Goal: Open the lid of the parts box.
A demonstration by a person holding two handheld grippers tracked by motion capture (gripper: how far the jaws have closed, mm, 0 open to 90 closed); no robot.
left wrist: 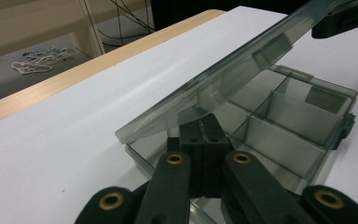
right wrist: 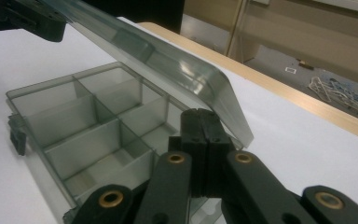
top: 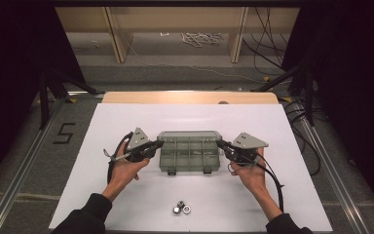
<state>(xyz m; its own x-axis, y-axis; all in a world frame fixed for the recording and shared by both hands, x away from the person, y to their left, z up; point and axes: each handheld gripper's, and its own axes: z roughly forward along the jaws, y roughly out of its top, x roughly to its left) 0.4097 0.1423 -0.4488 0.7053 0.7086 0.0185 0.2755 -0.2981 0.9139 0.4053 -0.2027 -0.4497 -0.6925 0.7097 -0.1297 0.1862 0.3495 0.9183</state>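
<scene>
- Nearest, at the lower middle of the high view, three small silver metal nuts (top: 181,208) lay clustered on the white table sheet (top: 126,204), well apart from both hands.
- Above them, mid-frame, sat the smoky translucent plastic compartment box (top: 190,158), its two dark latches facing the person and undone.
- At the box's left end, the left gripper (top: 157,144) had its jaws pressed together; in the left gripper view they appeared pushed under the raised clear hinged lid (left wrist: 223,79), propping its edge rather than pinching it.
- At the box's right end, the right gripper (top: 221,144) stood likewise, jaws closed with nothing between them, tucked beneath the lid's corner in the right gripper view (right wrist: 168,60).
- Judging from this, the step in hand was swinging the lid open. Done well, both ends should rise evenly so the lid did not twist, and the tips should stay clear of the empty dividers.
- Farthest, at the upper middle, a tangle of pale cord (top: 200,38) lay on the floor.
</scene>
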